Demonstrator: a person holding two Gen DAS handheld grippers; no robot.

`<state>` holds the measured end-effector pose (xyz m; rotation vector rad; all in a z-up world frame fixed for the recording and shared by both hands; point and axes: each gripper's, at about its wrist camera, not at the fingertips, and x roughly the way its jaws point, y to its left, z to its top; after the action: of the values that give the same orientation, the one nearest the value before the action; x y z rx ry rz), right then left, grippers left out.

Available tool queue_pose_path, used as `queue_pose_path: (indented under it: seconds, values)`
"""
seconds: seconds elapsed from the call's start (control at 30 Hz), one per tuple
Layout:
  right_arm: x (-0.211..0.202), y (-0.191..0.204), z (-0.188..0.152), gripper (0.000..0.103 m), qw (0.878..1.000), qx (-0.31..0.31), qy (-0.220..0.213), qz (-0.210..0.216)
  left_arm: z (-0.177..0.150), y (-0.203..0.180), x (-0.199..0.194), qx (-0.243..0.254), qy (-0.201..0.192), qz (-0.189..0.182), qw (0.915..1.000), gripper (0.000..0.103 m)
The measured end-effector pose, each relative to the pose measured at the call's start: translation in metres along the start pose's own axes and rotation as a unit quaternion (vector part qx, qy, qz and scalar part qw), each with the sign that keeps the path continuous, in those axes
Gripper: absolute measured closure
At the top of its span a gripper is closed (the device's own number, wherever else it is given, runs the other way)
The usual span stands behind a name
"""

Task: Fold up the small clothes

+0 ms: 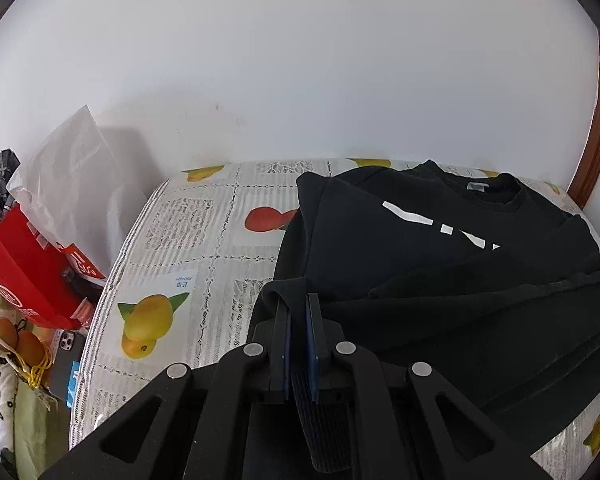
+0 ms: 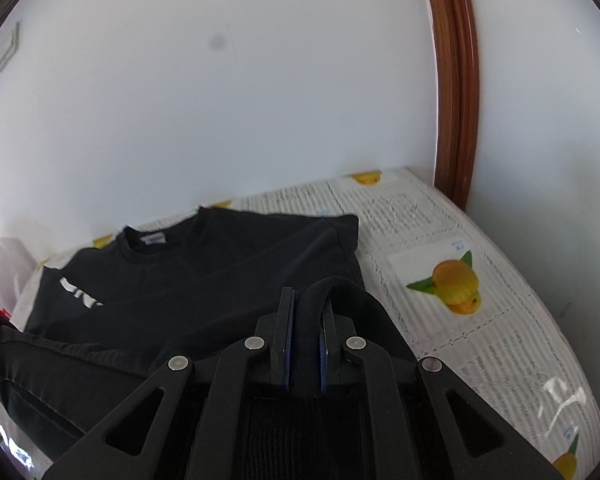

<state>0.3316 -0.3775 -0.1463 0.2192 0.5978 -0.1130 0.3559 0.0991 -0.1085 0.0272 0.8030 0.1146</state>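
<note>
A black sweatshirt [image 1: 420, 248] with white lettering lies on a table covered by a fruit-print cloth [image 1: 180, 248]; its collar is at the far side. Its ribbed bottom hem is lifted off the table and stretched between both grippers. My left gripper [image 1: 299, 300] is shut on the hem's left corner. My right gripper [image 2: 309, 298] is shut on the hem's right corner, and the sweatshirt [image 2: 204, 272] spreads away to the left in that view. The sleeves look folded in over the body.
White wall right behind the table. A wooden door frame [image 2: 456, 80] stands at the far right. Left of the table lie a red box [image 1: 24, 268], a white plastic bag [image 1: 80, 168], a phone [image 1: 64, 364] and other clutter. The fruit-print cloth [image 2: 480, 300] shows at right.
</note>
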Motion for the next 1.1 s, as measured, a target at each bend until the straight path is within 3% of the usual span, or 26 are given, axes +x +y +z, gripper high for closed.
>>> queue_pose_path:
  seconds: [0.1,0.17,0.23,0.27,0.3,0.37,0.43,0.57,0.7,0.83,1.0,1.03,1.07,1.1]
  values:
    - [0.009,-0.005,-0.004,0.084,1.0,0.0,0.029,0.0,-0.003,-0.001,0.007,0.008,0.008,0.004,0.9999,0.093]
    - [0.005,-0.01,-0.005,0.069,0.999,-0.002,0.044,0.001,-0.008,0.0,0.008,0.015,0.025,-0.009,0.9995,0.093]
    - [-0.01,-0.016,-0.008,0.057,0.999,-0.01,0.042,0.01,-0.012,0.003,0.003,0.025,0.027,-0.013,0.9992,0.084]
    - [-0.021,-0.019,-0.012,0.051,0.999,-0.018,0.038,0.014,-0.015,0.006,-0.002,0.028,0.024,-0.014,0.9992,0.074]
    - [-0.032,-0.022,-0.016,0.05,0.999,-0.028,0.032,0.019,-0.018,0.01,-0.006,0.026,0.021,-0.018,0.9993,0.062]
    - [-0.052,-0.027,-0.022,0.045,0.999,-0.042,0.02,0.023,-0.022,0.018,-0.014,0.018,0.021,-0.034,0.999,0.051]
    - [-0.071,-0.032,-0.028,0.043,0.999,-0.047,0.009,0.019,-0.028,0.026,-0.02,0.011,0.029,-0.045,0.9985,0.051]
    - [-0.091,-0.049,-0.044,0.042,0.999,-0.034,0.005,-0.007,-0.049,0.042,-0.031,-0.004,0.04,-0.053,0.9978,0.051]
    - [-0.076,-0.065,-0.062,0.042,0.999,-0.006,0.05,0.003,-0.073,0.058,-0.037,-0.025,0.051,-0.057,0.9968,0.046]
    - [-0.059,-0.071,-0.075,0.042,0.997,0.024,0.07,0.025,-0.091,0.061,-0.022,-0.033,0.098,-0.097,0.9899,0.045]
    - [-0.04,-0.074,-0.079,0.044,0.993,0.068,0.082,0.056,-0.089,0.059,-0.011,-0.046,0.095,-0.102,0.9891,0.048]
    - [-0.04,-0.073,-0.079,0.056,0.993,0.064,0.078,0.065,-0.089,0.06,-0.01,-0.057,0.095,-0.105,0.9883,0.053]
    - [-0.041,-0.072,-0.079,0.072,0.992,0.062,0.079,0.079,-0.089,0.06,-0.01,-0.061,0.094,-0.107,0.9879,0.068]
    - [-0.045,-0.071,-0.079,0.076,0.993,0.06,0.073,0.072,-0.089,0.059,-0.011,-0.059,0.095,-0.107,0.9879,0.077]
